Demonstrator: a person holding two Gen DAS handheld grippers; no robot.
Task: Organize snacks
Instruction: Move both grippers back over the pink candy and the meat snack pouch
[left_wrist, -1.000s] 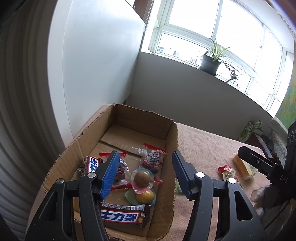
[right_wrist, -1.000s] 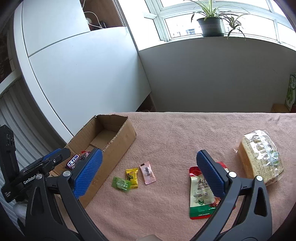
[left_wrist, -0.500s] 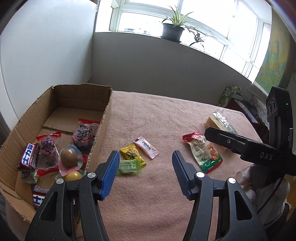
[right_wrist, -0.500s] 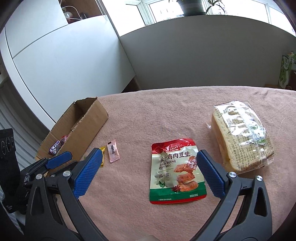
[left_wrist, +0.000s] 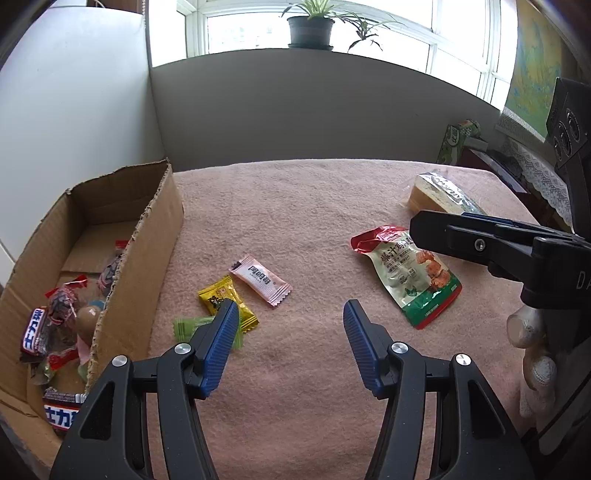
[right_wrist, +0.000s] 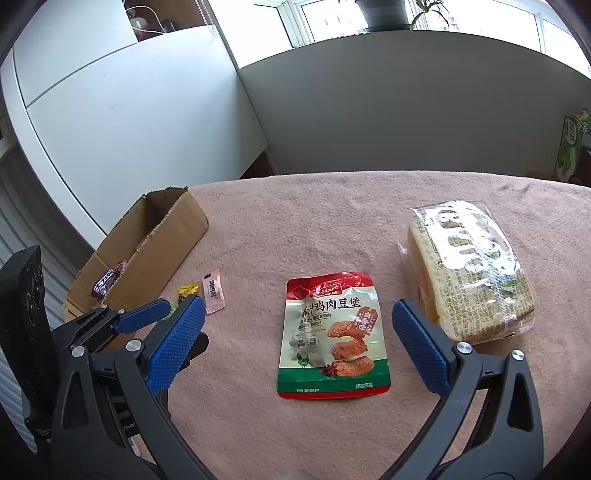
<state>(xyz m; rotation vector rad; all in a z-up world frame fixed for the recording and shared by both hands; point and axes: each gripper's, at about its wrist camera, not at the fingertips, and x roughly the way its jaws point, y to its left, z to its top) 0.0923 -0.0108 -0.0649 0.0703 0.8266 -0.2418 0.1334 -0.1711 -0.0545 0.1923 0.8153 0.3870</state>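
Note:
A cardboard box (left_wrist: 155, 236) at the left holds several wrapped snacks (left_wrist: 62, 321). On the pink cloth lie a pink sachet (left_wrist: 260, 280), a yellow candy (left_wrist: 221, 301) and a green candy (left_wrist: 188, 326). My left gripper (left_wrist: 288, 325) is open and empty, just right of these candies. A red-and-green snack pouch (right_wrist: 332, 332) lies under my right gripper (right_wrist: 295, 325), which is open and empty above it. A wrapped bread loaf (right_wrist: 469, 269) lies to the pouch's right. The box (right_wrist: 162, 236) also shows in the right wrist view.
The pink cloth (left_wrist: 314, 206) covers the table. A grey wall and a window sill with a potted plant (left_wrist: 310, 26) stand behind. A green carton (left_wrist: 456, 138) sits at the far right. A white cabinet (right_wrist: 129, 129) stands behind the box.
My left gripper has swung right from over the box to the loose candies. My right gripper has moved right and forward, over the snack pouch. Both stayed open.

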